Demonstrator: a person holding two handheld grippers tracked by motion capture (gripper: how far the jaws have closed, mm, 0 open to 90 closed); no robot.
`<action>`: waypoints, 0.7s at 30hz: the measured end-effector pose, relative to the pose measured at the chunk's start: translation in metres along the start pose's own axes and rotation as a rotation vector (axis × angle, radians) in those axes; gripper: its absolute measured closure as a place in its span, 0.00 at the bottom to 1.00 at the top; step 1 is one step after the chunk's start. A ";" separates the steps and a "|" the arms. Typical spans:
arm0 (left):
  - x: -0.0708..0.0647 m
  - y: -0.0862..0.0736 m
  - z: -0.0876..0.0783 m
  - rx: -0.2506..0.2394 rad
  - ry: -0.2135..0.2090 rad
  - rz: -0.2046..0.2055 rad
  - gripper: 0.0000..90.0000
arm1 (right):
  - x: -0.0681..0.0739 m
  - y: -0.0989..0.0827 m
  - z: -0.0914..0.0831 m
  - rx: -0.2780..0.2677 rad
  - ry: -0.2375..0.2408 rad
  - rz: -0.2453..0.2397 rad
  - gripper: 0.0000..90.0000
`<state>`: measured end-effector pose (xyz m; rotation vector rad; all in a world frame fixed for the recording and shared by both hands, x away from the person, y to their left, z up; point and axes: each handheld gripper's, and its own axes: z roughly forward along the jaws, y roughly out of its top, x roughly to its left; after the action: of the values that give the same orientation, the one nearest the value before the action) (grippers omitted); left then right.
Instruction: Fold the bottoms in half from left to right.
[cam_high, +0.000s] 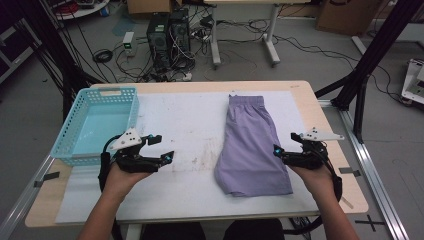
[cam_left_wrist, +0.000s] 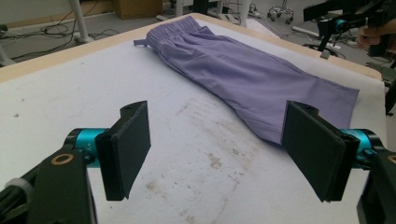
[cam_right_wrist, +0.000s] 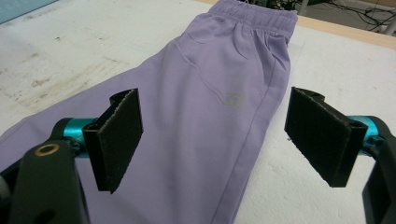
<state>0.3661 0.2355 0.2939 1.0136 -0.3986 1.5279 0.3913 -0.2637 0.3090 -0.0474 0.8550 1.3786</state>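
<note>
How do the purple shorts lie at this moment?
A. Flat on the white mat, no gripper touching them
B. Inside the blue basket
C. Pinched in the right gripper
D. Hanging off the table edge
A: the purple shorts lie spread flat on the white mat, and both the left gripper and the right gripper stand open, clear of the cloth.

A pair of lilac shorts (cam_high: 252, 145) lies flat on the white-covered table (cam_high: 190, 130), folded in half lengthwise so one leg rests on the other. The gathered elastic waistband points toward the far edge, the leg hems toward the near edge. A small pale logo shows on the smooth fabric.
</note>
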 end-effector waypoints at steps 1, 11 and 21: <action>0.000 0.000 0.000 -0.001 0.001 0.001 0.27 | 0.000 0.000 0.000 0.002 -0.001 -0.004 0.22; -0.001 0.000 0.000 -0.004 -0.005 0.005 0.27 | -0.002 0.001 -0.004 -0.011 -0.010 -0.001 0.21; -0.001 0.000 0.000 -0.002 -0.004 0.002 0.26 | -0.001 0.001 -0.003 -0.011 -0.001 0.000 0.21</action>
<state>0.3658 0.2353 0.2930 1.0150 -0.4038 1.5277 0.3894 -0.2657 0.3082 -0.0549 0.8465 1.3827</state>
